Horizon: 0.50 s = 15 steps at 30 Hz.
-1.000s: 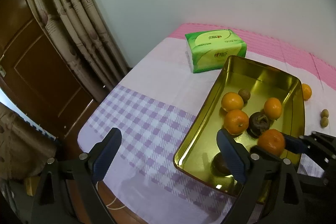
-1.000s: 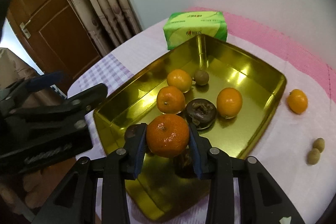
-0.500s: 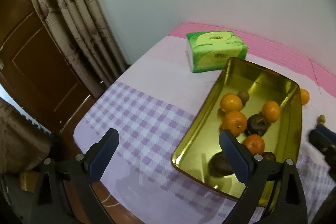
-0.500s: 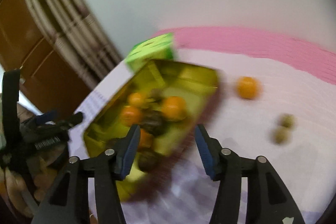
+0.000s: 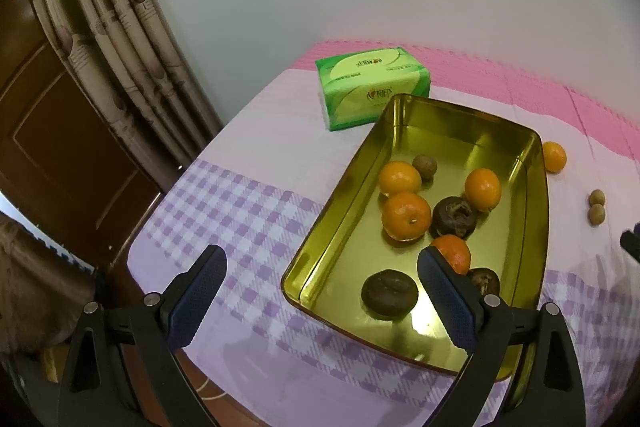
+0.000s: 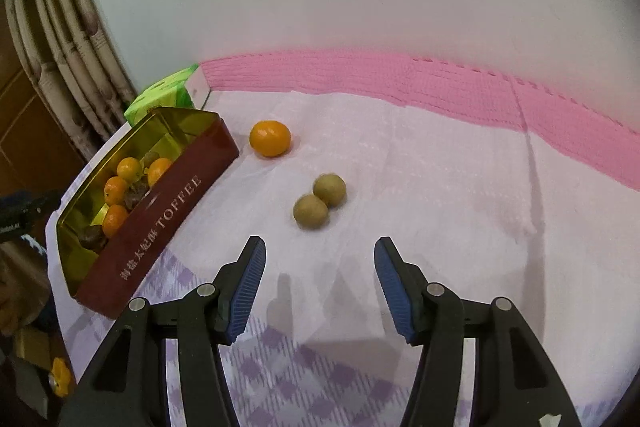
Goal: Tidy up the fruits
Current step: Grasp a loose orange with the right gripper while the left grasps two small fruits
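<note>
A gold tin point(image 5: 452, 135) holds several oranges point(image 5: 406, 215), three dark wrinkled fruits point(image 5: 389, 293) and a small brown fruit point(image 5: 425, 166). My left gripper point(image 5: 319, 254) hangs open over the tin's near left corner, holding nothing. In the right wrist view the tin point(image 6: 160, 211) shows its red side at the left. One loose orange point(image 6: 270, 138) and two small green-brown fruits point(image 6: 320, 201) lie on the cloth to its right. My right gripper point(image 6: 319, 242) hovers just short of the two small fruits, its jaws opening with nothing between them.
A green tissue pack point(image 5: 372, 87) stands behind the tin near the wall. Curtains point(image 5: 120, 27) and a brown door point(image 5: 48, 147) are beyond the table's left edge. A pink mat strip point(image 6: 440, 79) runs along the back under the cloth.
My right gripper let go of the orange over the tin, then swung right to face the loose fruits on the cloth. That orange now lies in the tin. The left gripper barely moved.
</note>
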Tool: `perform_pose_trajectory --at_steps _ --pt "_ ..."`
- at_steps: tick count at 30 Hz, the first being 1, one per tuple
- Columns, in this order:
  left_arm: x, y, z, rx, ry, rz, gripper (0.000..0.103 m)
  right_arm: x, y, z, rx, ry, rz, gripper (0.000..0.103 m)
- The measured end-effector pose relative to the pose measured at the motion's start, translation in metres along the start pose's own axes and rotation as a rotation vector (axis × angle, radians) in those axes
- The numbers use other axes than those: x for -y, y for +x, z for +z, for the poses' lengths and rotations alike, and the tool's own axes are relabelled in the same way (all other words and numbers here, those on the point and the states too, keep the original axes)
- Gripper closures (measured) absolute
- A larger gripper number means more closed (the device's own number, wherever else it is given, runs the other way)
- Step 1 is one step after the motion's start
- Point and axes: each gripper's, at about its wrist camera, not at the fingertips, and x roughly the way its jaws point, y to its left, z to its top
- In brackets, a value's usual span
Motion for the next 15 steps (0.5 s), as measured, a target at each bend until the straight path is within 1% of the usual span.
perform_pose_trajectory --at_steps 3,6,8,12,14,15 --pt "0.001 0.003 -0.001 -0.008 0.004 -0.002 0.007 -0.005 0.009 0.008 -0.009 -0.021 0.007 0.048" --pt "0.001 0.006 -0.001 -0.019 0.0 -0.013 0.007 -0.013 0.016 0.025 -0.007 -0.009 0.053 0.048" --pt "0.002 0.007 -0.001 -0.024 0.002 -0.016 0.007 -0.024 0.024 0.039 -0.012 -0.037 0.057 0.048" --pt "0.003 0.007 -0.003 -0.029 0.004 -0.028 0.007 -0.043 0.058 0.063 -0.06 -0.177 0.023 0.049" --pt "0.003 0.008 -0.002 -0.029 0.006 -0.03 0.007 -0.047 0.07 0.072 -0.079 -0.229 0.04 0.049" --pt "0.003 0.009 -0.002 -0.033 0.005 -0.033 0.007 -0.048 0.074 0.075 -0.081 -0.259 0.034 0.049"
